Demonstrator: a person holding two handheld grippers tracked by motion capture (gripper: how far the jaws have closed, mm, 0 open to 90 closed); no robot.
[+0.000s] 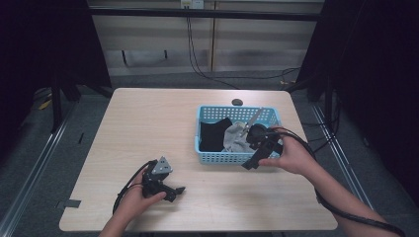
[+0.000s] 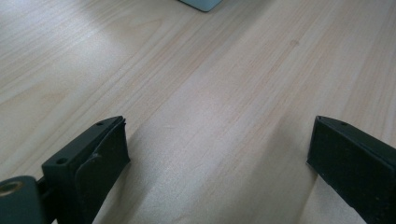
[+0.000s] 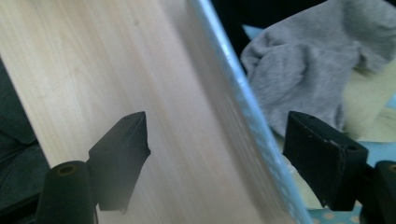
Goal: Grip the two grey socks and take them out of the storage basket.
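Two hand-held grippers work at a pale wooden table (image 1: pixel 148 123), seen from above the person's side. Nearest, at the lower left, the left gripper (image 1: pixel 174 191) rests low on the bare tabletop in the person's left hand (image 1: pixel 136 197); its own view shows both black jaws spread wide with nothing but wood grain between them. Farther in and to the right, the right gripper (image 1: pixel 248 164) is held in the right hand (image 1: pixel 291 155) above the near wall of a light blue basket (image 1: pixel 232 158). Its jaws stand wide apart and hold nothing; in the right gripper view they straddle the basket's rim, one jaw over the table, the other over the inside. Within the basket lie a grey garment (image 3: pixel 303 70), crumpled near the middle, and a black garment (image 1: pixel 215 134) to its left. Judging by this, clothes are being put into the basket and the right gripper is empty above it. The next move probably calls for lifting clear of the rim without snagging the grey cloth.
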